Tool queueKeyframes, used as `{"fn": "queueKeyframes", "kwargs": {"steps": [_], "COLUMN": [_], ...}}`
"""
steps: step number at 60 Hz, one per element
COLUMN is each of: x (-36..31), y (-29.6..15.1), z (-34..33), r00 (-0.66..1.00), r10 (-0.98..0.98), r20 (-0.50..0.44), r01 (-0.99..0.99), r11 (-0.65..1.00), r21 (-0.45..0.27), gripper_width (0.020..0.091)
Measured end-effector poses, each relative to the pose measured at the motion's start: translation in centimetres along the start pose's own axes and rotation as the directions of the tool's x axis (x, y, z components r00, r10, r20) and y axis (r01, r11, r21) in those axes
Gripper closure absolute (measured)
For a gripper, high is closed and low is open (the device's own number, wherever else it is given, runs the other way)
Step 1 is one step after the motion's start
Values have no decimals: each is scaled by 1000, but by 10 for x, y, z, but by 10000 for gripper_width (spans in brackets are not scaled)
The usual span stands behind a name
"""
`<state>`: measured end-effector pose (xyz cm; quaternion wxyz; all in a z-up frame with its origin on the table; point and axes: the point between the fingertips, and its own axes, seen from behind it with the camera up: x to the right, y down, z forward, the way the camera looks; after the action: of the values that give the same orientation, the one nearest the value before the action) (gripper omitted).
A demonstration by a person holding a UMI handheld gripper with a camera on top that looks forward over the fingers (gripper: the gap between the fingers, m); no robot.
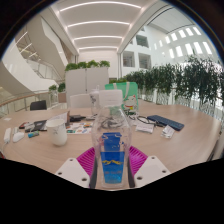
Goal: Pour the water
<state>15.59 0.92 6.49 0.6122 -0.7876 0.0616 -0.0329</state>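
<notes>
Gripper clenched on clear water bottle with blue label, frame bottom center. White cup left on table; notebook right.

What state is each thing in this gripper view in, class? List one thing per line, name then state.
Gripper: fingers closed on the bottle, one pad at each side.
Water bottle: upright, held between the fingers, blue label facing the camera; whether capped cannot be told.
White cup: upright on the table, beyond the fingers; contents not visible.
Table: wooden, cluttered with small items.
Dark flat case: lying flat on the table.
</notes>
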Motion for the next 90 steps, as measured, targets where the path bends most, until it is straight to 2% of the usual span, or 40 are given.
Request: {"fn": "queueKeyframes", "kwargs": {"steps": [5, 6, 14, 21, 28, 34, 35, 42, 48, 53, 57, 61, 68, 71, 73, 78, 83, 87, 88, 90], "x": [-1, -1, 2, 17, 11, -13, -20, -59, -80, -88, -93, -95, -97, -100, -101, -100, -105, -108, -105, -110], "y": [2, 2, -12, -78, -153, -185, -178, -172, -163, -164, -161, -157, -157, -156, -156, -156, -168, -189, -191, -208], "z": [5, 6, 18, 35, 58, 80, 95, 123, 135, 139, 142, 145, 145, 145, 145, 141, 144, 142, 137, 141], "r00": [1000, 1000, 996, 992, 886, 641, 596, 118, -226, -457, -584, -644, -652, -648, -643, -570, -392, -105, -11, 152], "r10": [26, 28, 79, -122, -458, -756, -790, -984, -969, -888, -812, -764, -756, -758, -763, -820, -920, -993, -995, -983], "r20": [1, 1, 26, -15, -78, -132, -145, -132, -98, -52, -16, 34, 59, 69, 67, 58, 19, -50, -99, -99], "r01": [-26, -28, -76, 120, 455, 754, 790, 979, 956, 871, 791, 737, 722, 726, 733, 789, 894, 974, 981, 973], "r11": [999, 999, 990, 989, 889, 652, 609, 137, -201, -435, -564, -632, -643, -643, -638, -565, -386, -92, 8, 167], "r21": [-21, -29, -117, -86, -50, -77, -74, -148, -216, -229, -237, -241, -256, -244, -237, -241, -227, -209, -192, -161], "gripper_width": [681, 702, 717, 715, 716, 717, 717, 718, 717, 716, 714, 715, 715, 730, 716, 716, 715, 715, 714, 713]}}
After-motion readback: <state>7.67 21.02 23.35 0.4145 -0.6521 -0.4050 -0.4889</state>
